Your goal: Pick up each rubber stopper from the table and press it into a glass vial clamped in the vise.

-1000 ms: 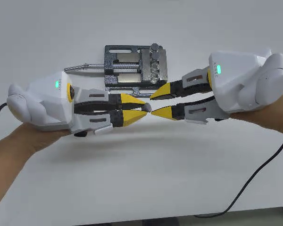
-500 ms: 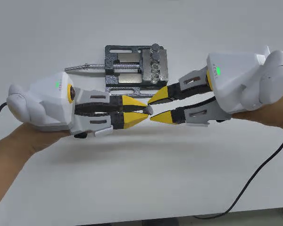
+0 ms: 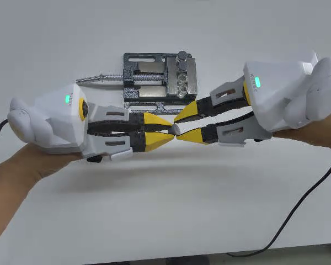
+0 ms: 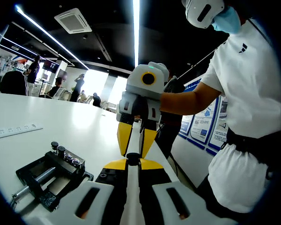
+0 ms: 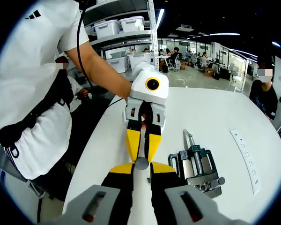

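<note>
**Head view:** our left claw (image 3: pixel 171 130) pinches the rubber stopper (image 3: pixel 175 128) above the bench (image 3: pixel 154 210). The right claw (image 3: pixel 179 128), spread, brackets it from 3 o'clock. The vise (image 3: pixel 149 77) with its glass vials (image 3: pixel 182 80) lies at 12 o'clock.

**Left gripper view:** the stopper sits at our own tips, with the opposing jaws on either side.

**Right gripper view:** the same, mirrored. We judge the right claw should close squarely on the stopper before the left lets go — leaving the plug end free.

The left gripper (image 3: pixel 171 131) is pinching a grey rubber stopper (image 3: pixel 175 129) at its fingertips; the right gripper (image 3: pixel 177 128) is meeting it tip to tip, its fingers spreading either side of the stopper; beyond both fingertips, a vise (image 3: pixel 149 77) is clamping glass vials (image 3: pixel 181 80).
</note>
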### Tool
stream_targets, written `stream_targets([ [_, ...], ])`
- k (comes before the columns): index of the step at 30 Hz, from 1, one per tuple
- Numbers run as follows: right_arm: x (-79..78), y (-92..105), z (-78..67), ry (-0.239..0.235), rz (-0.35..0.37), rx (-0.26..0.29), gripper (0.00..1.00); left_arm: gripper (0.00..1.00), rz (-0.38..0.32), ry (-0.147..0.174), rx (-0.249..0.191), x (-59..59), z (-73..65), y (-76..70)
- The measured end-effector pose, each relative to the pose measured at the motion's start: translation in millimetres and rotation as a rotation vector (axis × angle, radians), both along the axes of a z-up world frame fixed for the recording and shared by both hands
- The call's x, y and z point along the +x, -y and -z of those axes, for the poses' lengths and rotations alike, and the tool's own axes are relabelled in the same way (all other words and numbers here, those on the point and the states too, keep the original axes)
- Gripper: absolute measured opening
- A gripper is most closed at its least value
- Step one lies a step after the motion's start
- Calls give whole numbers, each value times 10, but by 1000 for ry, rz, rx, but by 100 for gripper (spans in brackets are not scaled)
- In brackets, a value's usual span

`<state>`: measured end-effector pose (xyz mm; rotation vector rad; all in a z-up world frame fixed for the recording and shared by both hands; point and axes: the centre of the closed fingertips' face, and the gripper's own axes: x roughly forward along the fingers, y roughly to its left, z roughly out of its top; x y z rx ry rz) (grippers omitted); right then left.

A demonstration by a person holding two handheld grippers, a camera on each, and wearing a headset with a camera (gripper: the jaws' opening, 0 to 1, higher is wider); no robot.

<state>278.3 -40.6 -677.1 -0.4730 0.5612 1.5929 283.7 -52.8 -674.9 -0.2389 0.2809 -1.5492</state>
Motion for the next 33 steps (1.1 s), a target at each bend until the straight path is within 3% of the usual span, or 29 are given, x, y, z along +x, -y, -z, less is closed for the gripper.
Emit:
stream_targets([
  [12,-53,9,-23,-31,-33,10,12,3,32,-1,1,-51,-3,7],
  [33,-43,26,-28,-26,-50,12,11,3,44,-8,-6,-38,-25,30],
])
